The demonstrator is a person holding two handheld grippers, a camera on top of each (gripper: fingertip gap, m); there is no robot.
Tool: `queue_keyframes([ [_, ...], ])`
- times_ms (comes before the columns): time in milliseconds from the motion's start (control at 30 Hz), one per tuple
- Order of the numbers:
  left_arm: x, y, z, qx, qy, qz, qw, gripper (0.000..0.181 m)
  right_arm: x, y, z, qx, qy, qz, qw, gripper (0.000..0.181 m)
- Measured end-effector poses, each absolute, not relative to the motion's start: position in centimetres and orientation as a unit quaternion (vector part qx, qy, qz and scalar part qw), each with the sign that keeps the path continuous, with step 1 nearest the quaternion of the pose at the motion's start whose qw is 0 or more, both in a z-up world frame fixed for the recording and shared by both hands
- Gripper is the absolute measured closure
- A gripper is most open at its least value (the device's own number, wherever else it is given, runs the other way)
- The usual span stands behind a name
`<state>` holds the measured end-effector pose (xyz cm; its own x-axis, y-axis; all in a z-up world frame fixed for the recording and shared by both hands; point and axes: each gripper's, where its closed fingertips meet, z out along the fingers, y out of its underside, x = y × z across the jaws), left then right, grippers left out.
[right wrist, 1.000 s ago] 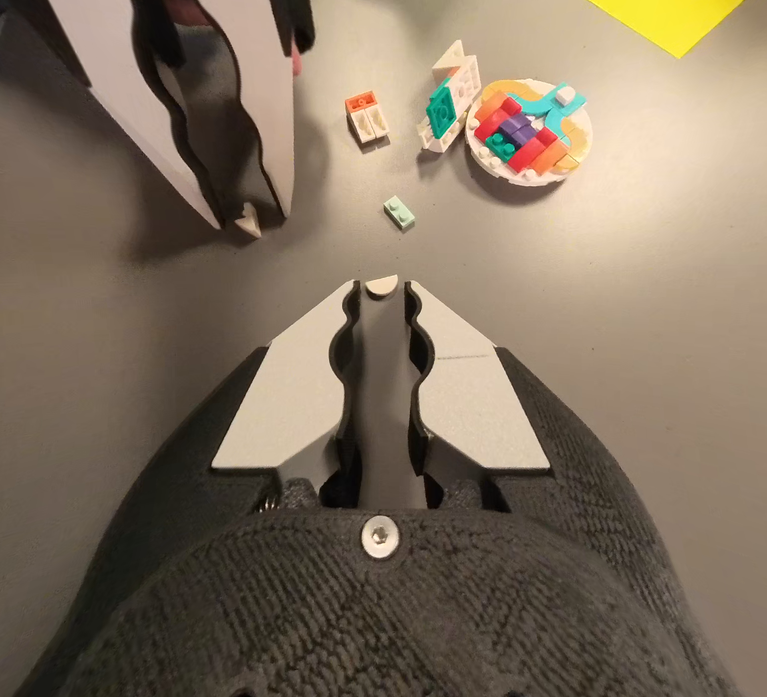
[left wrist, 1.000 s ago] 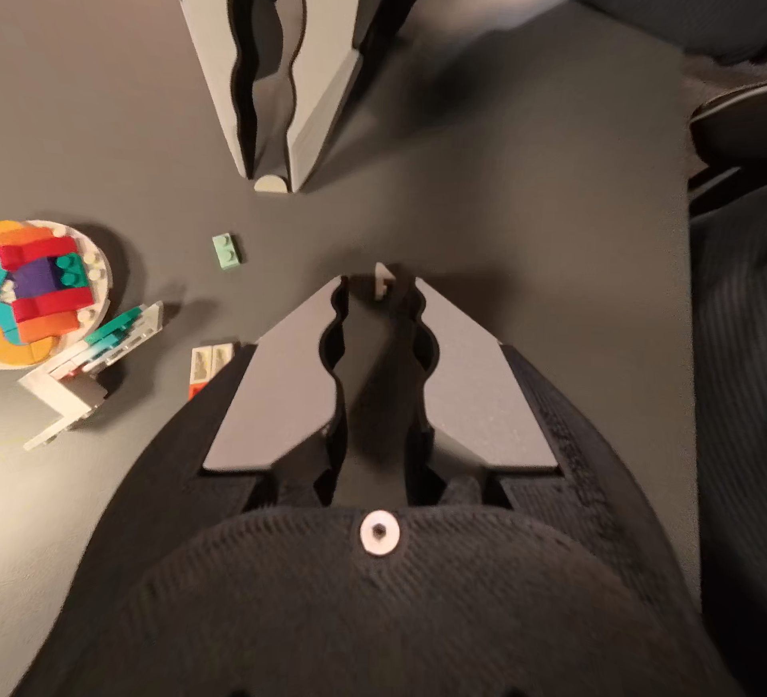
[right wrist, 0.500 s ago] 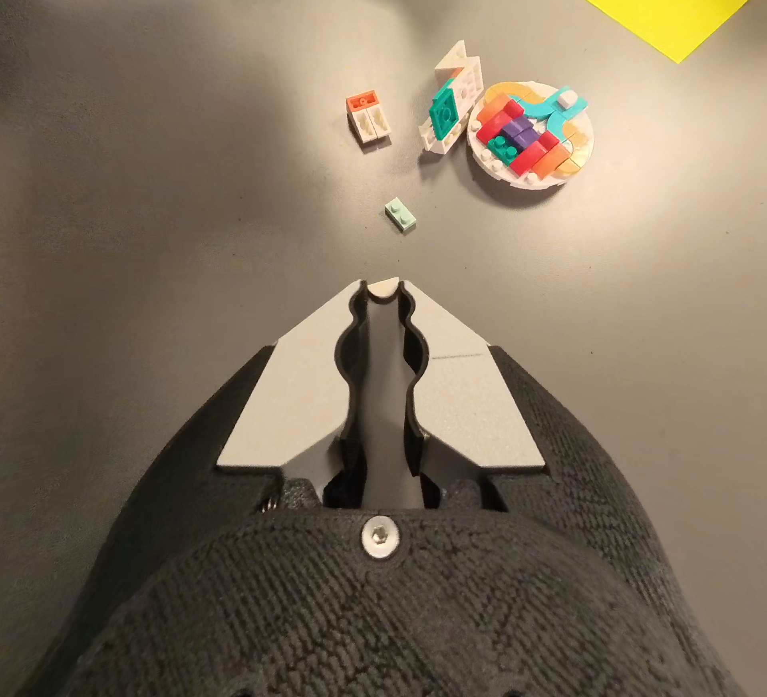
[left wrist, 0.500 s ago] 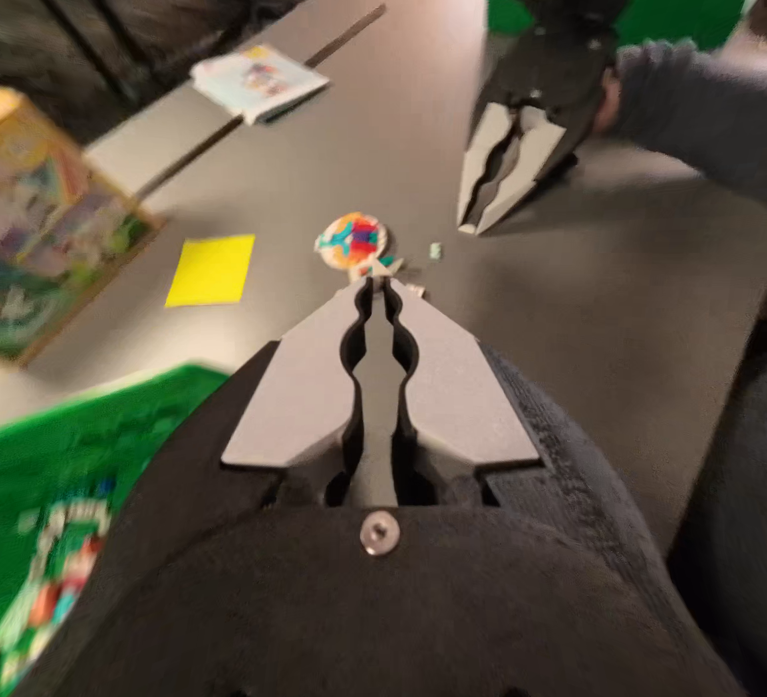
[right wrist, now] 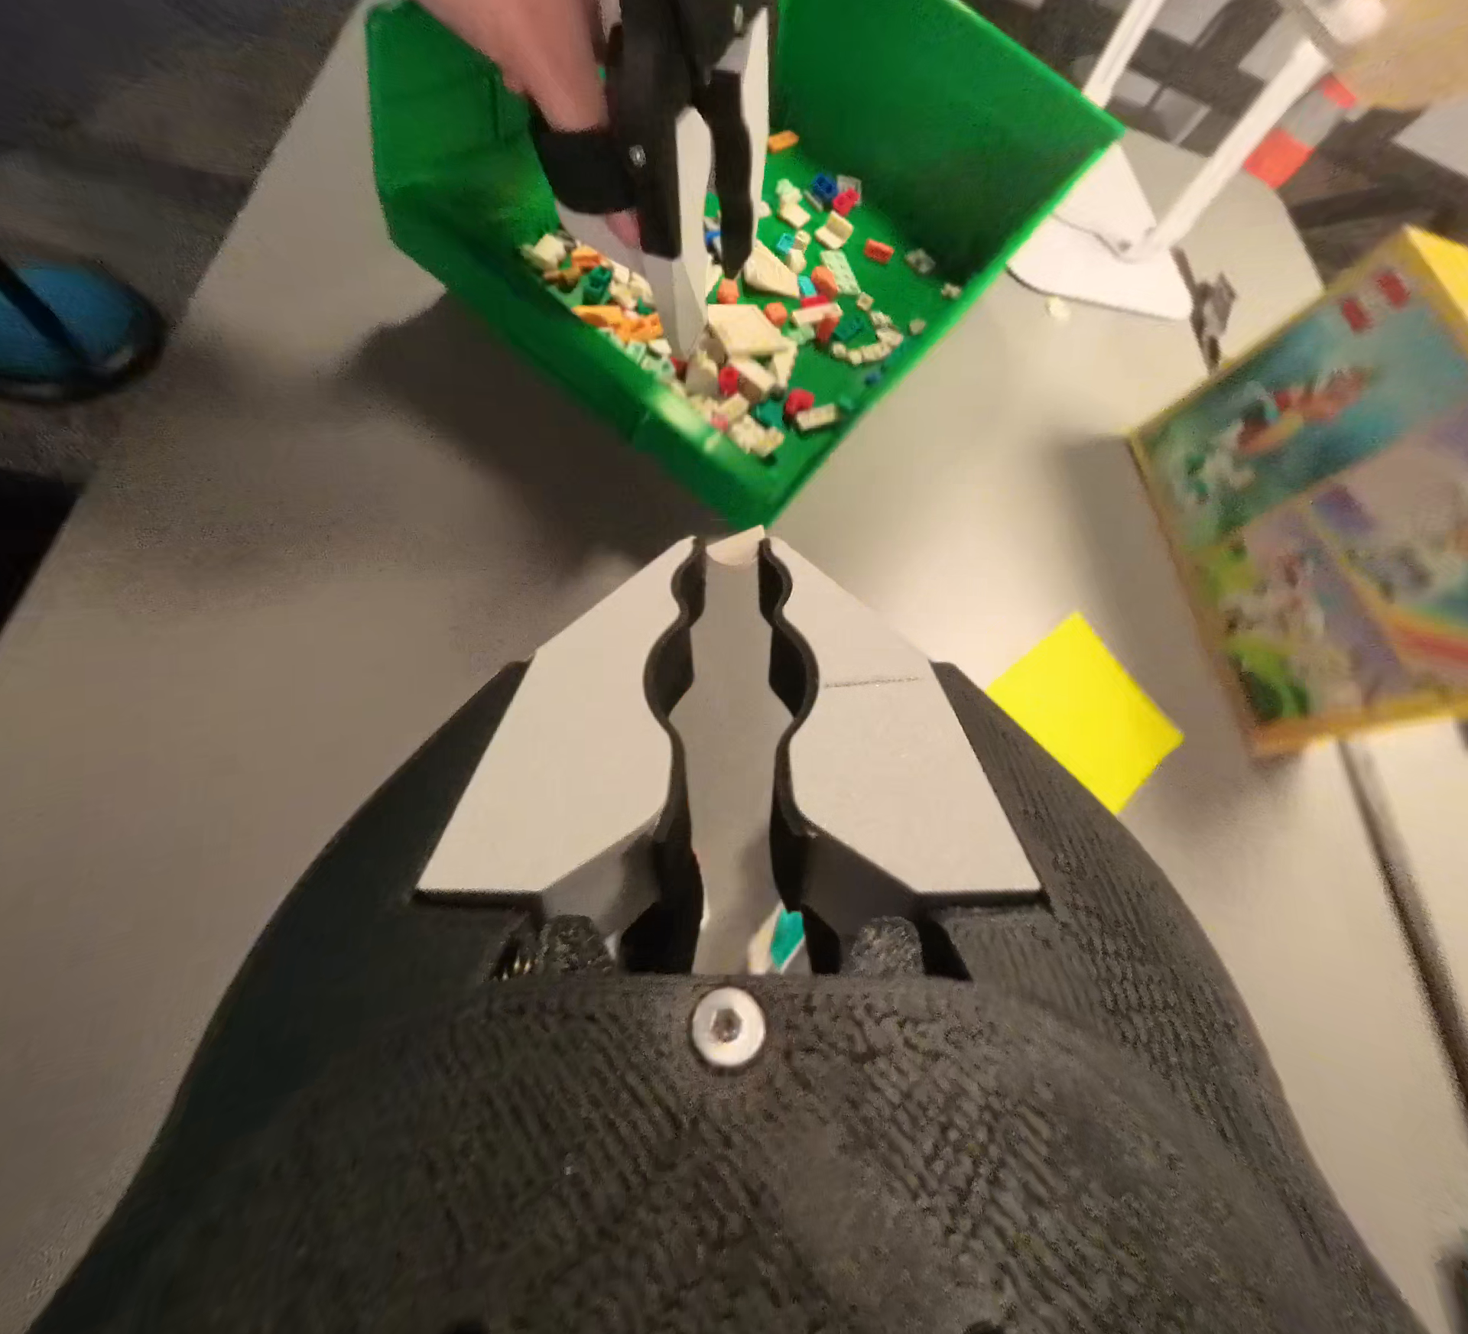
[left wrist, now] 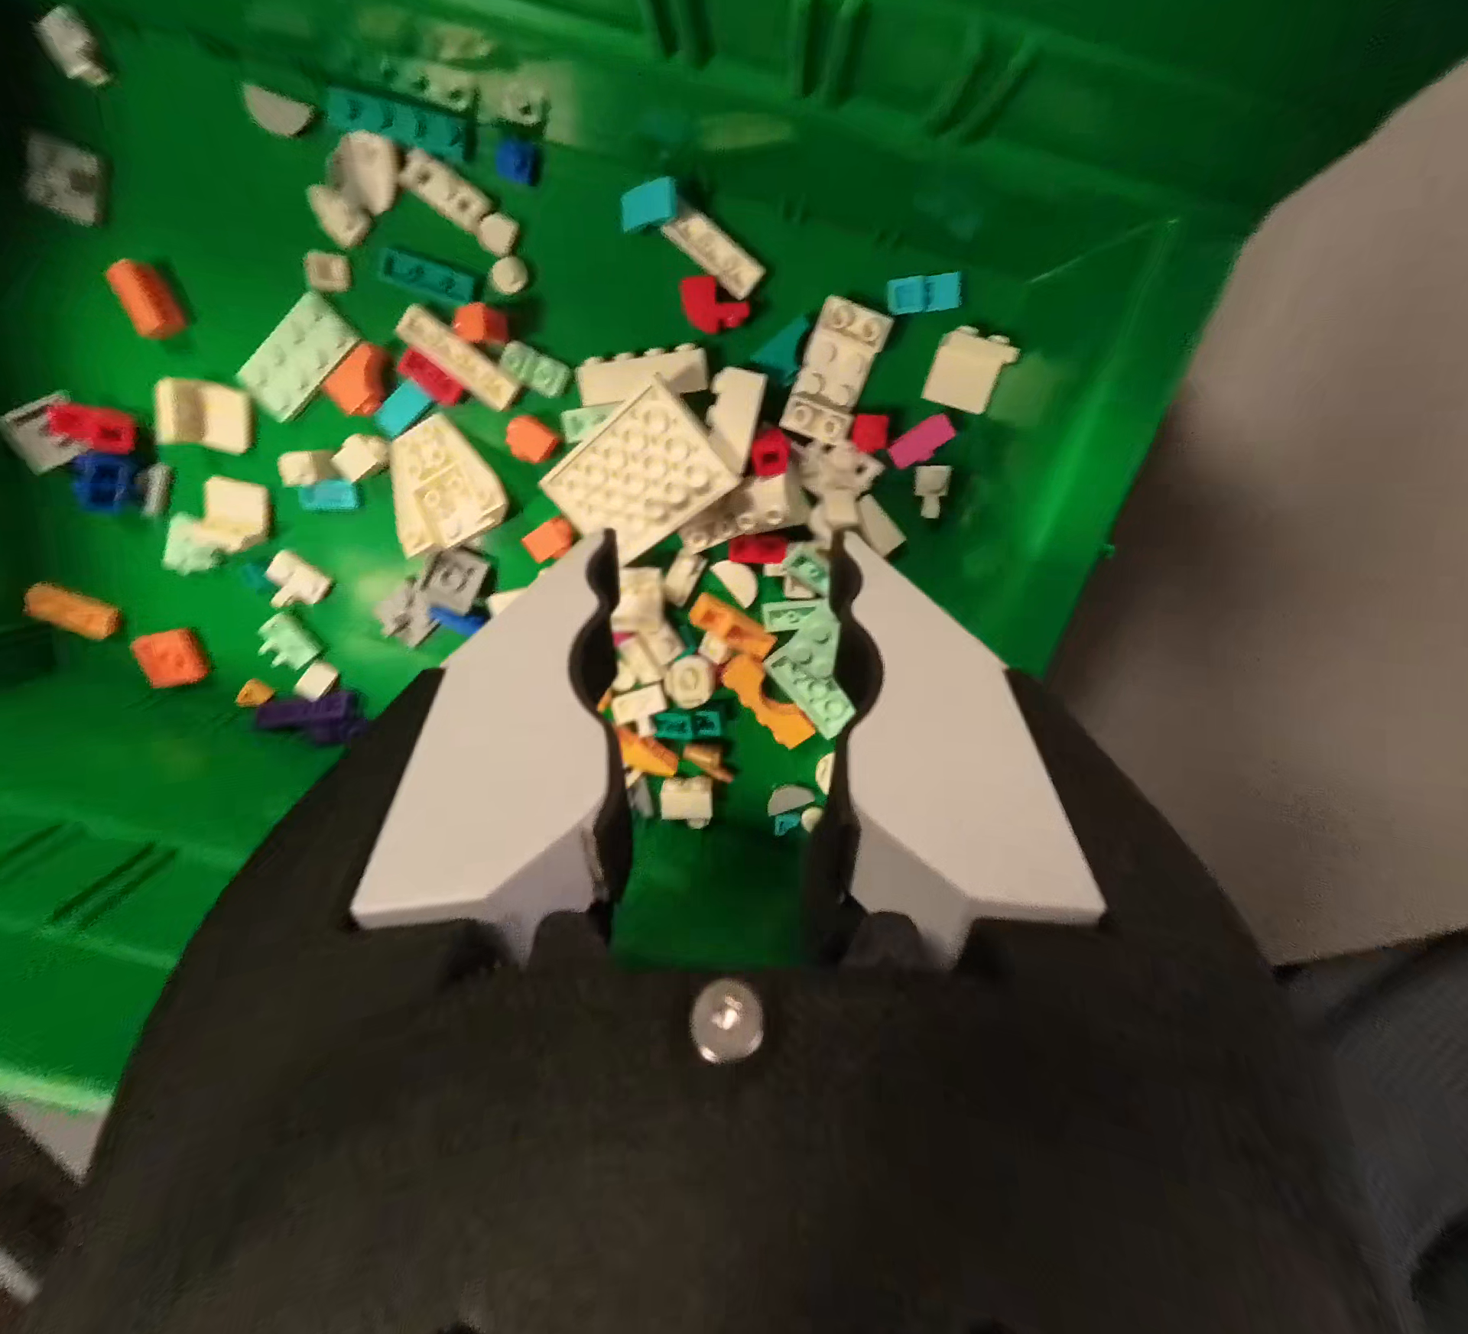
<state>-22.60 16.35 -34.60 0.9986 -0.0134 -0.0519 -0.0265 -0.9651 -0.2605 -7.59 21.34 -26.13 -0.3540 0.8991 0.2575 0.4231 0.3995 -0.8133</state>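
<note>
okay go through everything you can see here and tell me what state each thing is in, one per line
Left claw: open, empty, lowered into the bin above the bricks.
Right claw: shut on a small cream piece, over the table.
Green bin: uncovered, on the table.
Loose bricks: scattered unsorted in the bin.
Yellow note: flat on the table.
Picture box: lying flat.

In the right wrist view the bin [right wrist: 913,104] sits at upper centre on the table [right wrist: 318,581], with loose bricks [right wrist: 747,335] inside it. A paper square [right wrist: 1080,708] lies at right of centre, and a box [right wrist: 1319,541] fills the right edge beyond it.
</note>
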Motion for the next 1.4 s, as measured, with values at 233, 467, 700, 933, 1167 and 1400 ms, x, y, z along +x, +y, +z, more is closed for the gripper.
queue_keyframes([
  [233, -25.2, 13.7, -28.7, -0.959, -0.090, 0.083, 0.254, 0.122, -17.7, 17.7, -28.7, -0.421, -0.819, 0.249, 0.299, 0.170],
  [467, -25.6, 9.3, -25.5, -0.934, -0.127, 0.091, 0.322, 0.121, -20.2, 16.7, -30.5, -0.439, -0.827, 0.232, 0.262, 0.146],
  [700, -18.2, 10.6, -23.3, -0.917, -0.019, 0.064, 0.394, 0.123, -16.6, 19.0, -25.8, -0.426, -0.791, 0.227, 0.376, 0.143],
  [933, -2.9, 16.7, -27.6, -0.861, 0.240, -0.106, 0.436, 0.133, -1.7, 28.2, -28.6, -0.582, -0.675, 0.266, 0.367, 0.148],
  [1167, 0.1, 22.0, -34.4, -0.872, 0.309, -0.133, 0.356, 0.141, 4.0, 27.7, -35.0, -0.553, -0.715, 0.324, 0.279, 0.148],
  [1400, 1.4, 24.3, -33.6, -0.853, 0.325, -0.162, 0.374, 0.146, 4.2, 27.8, -36.0, -0.514, -0.752, 0.341, 0.232, 0.153],
])
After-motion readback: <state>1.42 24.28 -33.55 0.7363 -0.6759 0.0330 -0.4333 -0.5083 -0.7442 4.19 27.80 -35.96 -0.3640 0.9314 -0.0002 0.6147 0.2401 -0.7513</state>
